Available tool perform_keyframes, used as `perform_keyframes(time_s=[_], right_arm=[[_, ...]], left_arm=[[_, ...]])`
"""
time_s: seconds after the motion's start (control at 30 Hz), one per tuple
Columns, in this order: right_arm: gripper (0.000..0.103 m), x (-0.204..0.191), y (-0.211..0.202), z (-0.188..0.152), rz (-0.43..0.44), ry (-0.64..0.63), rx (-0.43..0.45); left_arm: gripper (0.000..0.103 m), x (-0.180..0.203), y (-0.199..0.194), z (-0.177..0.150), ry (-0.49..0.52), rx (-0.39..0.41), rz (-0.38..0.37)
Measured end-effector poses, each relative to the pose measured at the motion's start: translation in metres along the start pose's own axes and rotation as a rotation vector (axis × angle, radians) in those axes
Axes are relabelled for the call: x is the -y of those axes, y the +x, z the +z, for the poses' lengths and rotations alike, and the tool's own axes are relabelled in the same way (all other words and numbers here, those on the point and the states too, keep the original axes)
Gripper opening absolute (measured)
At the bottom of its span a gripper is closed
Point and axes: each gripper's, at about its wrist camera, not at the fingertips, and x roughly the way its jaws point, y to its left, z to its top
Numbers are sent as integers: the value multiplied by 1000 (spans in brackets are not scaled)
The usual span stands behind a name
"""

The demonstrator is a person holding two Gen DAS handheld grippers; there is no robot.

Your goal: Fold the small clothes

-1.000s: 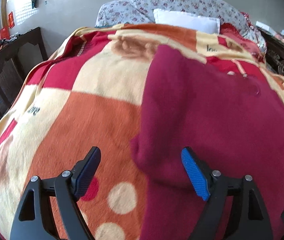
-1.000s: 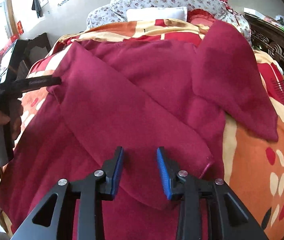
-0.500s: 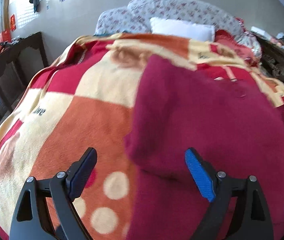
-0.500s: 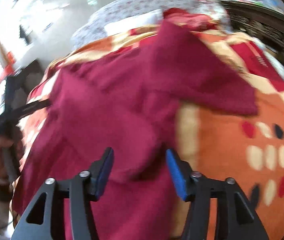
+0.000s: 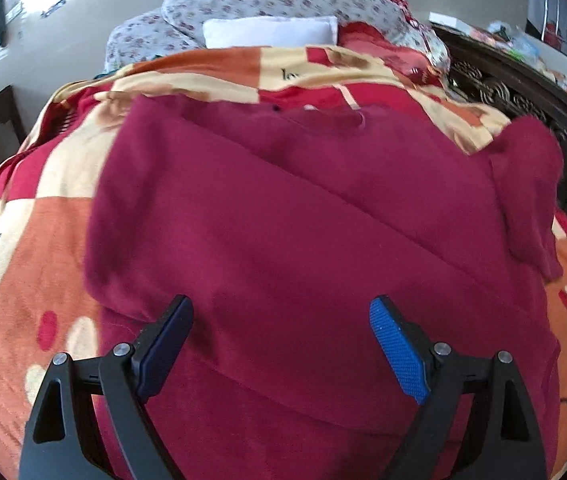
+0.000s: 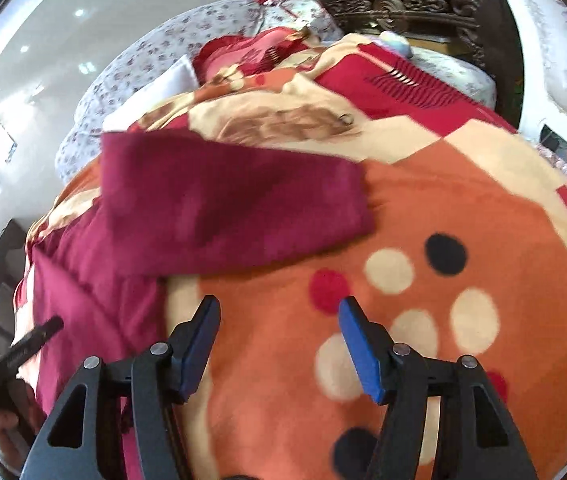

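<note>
Both hand-held grippers, left (image 5: 279, 344) and right (image 6: 277, 340), were released, grasping nothing. I saw the maroon garment (image 5: 303, 220) on the bed: left sleeve folded in, right sleeve (image 6: 231, 208) left.

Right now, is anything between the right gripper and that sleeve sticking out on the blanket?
Nothing visible. The right gripper is open over bare blanket, and the maroon sleeve lies just ahead, uncovered.

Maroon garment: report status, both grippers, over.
Left gripper open over maroon garment. Right gripper open over blanket. One sleeve unfolded. Nothing in the way.
</note>
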Motion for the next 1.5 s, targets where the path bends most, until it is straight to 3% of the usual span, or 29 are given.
perform_keyframes(time_s=[0.13, 0.37, 0.53, 0.57, 0.6, 0.63, 0.67, 0.8, 0.83, 1.03, 1.2, 1.27, 1.3, 1.4, 1.5], right_arm=[[69, 18, 11, 13, 9, 79, 11], [69, 46, 41, 25, 120, 261, -24], [67, 58, 53, 32, 157, 329, 14], [63, 58, 54, 35, 153, 320, 23], [49, 56, 56, 38, 141, 308, 30], [27, 55, 57, 39, 137, 298, 33], [22, 55, 57, 42, 151, 295, 33], [22, 34, 19, 53, 251, 242, 149], [17, 20, 4, 58, 291, 205, 183], [14, -100, -49, 55, 474, -139, 213], [16, -198, -24, 5, 633, -386, 51], [35, -220, -4, -19, 634, -463, -58], [52, -228, 6, -28, 602, -494, -96], [55, -225, 7, -43, 571, -531, -94], [67, -201, -6, -40, 577, -480, -59]], left_arm=[[89, 3, 5, -6, 9, -4, 8], [91, 2, 8, -10, 1, -7, 6], [92, 3, 9, -10, 2, -5, 9], [92, 3, 9, -10, 1, -5, 9], [92, 3, 9, -10, 1, -4, 8], [92, 3, 9, -10, 1, -5, 7], [92, 3, 9, -10, 0, -6, 6], [92, -6, -1, -5, -27, -3, -49], [92, -9, -7, -2, -41, 11, -57], [92, -37, -52, 15, -134, 121, -130], [92, -63, -75, 15, -199, 183, -160], [92, -73, -76, 13, -232, 182, -174], [92, -79, -74, 11, -251, 173, -189], [92, -89, -65, 6, -276, 134, -210], [92, -92, -58, 1, -293, 118, -236]])
